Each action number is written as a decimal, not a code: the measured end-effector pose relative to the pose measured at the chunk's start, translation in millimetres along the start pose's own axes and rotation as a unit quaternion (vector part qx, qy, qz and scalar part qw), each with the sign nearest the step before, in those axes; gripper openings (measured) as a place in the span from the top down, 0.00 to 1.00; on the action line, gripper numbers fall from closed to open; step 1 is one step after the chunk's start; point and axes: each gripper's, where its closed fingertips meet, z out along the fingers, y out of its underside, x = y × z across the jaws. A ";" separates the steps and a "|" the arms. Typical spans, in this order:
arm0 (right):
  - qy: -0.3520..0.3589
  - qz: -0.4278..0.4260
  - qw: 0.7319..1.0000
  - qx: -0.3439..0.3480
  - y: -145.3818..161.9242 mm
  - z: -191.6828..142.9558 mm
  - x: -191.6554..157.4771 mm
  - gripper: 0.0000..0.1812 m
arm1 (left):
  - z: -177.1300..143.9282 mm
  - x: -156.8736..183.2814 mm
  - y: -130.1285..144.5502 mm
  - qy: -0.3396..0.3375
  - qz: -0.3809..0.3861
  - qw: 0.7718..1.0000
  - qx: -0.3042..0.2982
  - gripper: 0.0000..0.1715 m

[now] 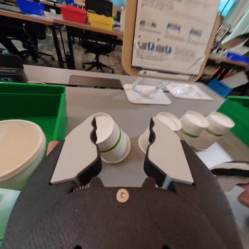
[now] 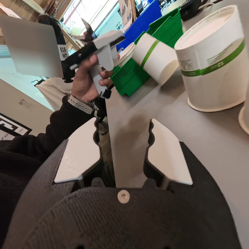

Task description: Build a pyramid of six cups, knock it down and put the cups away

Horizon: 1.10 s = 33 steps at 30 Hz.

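My left gripper [image 1: 122,129] is open and empty, low over the grey table [image 1: 94,102]. An upside-down white paper cup with a green stripe [image 1: 114,138] stands between its fingers, close to the left finger. A second upside-down cup [image 1: 168,121] sits partly behind the right finger, and two more [image 1: 192,125] [image 1: 218,124] line up to its right. My right gripper [image 2: 124,129] is open and empty over the table's near edge [image 2: 111,148]. Ahead of it stand a large-looking upside-down cup [image 2: 210,67] and another cup [image 2: 155,56]. A hand holds the left gripper [image 2: 107,39] beyond.
A green bin [image 1: 32,102] at the left holds an upright paper cup [image 1: 18,150]. Another green bin [image 1: 237,113] stands at the right. A stand with a printed sheet [image 1: 165,36] and a clear plastic bag [image 1: 188,90] sit at the back. A blue bin [image 2: 141,24] lies behind the green one [image 2: 134,79].
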 end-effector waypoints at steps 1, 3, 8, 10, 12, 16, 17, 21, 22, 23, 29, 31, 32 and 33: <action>0.005 -0.004 1.000 0.001 0.0 -0.6 2.3 0.60 | 1.1 -5.9 5.2 -0.005 0.018 1.000 -0.015 0.54; 0.007 -0.011 1.000 -0.009 4.4 0.4 5.1 0.60 | 2.9 -14.0 15.0 -0.011 0.047 0.998 -0.042 0.52; 0.022 -0.059 0.997 -0.035 14.3 5.1 7.5 0.60 | 6.8 -32.0 24.5 -0.080 0.142 0.986 -0.036 0.53; 0.034 -0.090 0.994 -0.045 17.3 5.9 7.7 0.60 | 8.3 -35.9 28.6 -0.103 0.186 0.976 -0.038 0.53; 0.049 -0.128 0.989 -0.056 20.7 7.1 9.2 0.60 | 9.3 -34.5 30.3 -0.101 0.198 0.974 -0.040 0.52; 0.072 -0.191 0.975 -0.082 31.0 11.3 9.9 0.60 | 6.8 -34.3 28.4 -0.078 0.176 0.980 -0.039 0.53; 0.074 -0.203 0.972 -0.089 34.1 12.5 9.1 0.60 | 6.2 -34.9 29.5 -0.072 0.172 0.981 -0.043 0.53; 0.073 -0.225 0.966 -0.100 40.2 15.8 5.3 0.60 | 6.0 -39.6 44.3 -0.067 0.195 0.974 -0.093 0.52; 0.073 -0.225 0.967 -0.100 40.3 16.0 5.1 0.60 | 5.8 -40.5 48.5 -0.068 0.210 0.969 -0.109 0.51; 0.073 -0.223 0.967 -0.099 40.1 16.0 5.0 0.60 | 5.3 -41.2 50.7 -0.070 0.228 0.964 -0.120 0.50; 0.065 -0.193 0.976 -0.080 35.7 13.5 1.6 0.61 | 15.0 -34.9 33.0 -0.032 0.338 0.923 -0.180 0.50; 0.060 -0.182 0.978 -0.080 35.2 14.4 0.7 0.60 | 24.4 -24.3 36.5 0.049 0.379 0.887 -0.259 0.55; 0.058 -0.179 0.979 -0.079 34.7 14.8 0.4 0.60 | 29.8 -22.0 39.4 0.089 0.396 0.864 -0.297 0.59; 0.057 -0.176 0.980 -0.078 33.9 14.9 0.0 0.60 | 35.7 -21.7 42.3 0.124 0.405 0.842 -0.333 0.63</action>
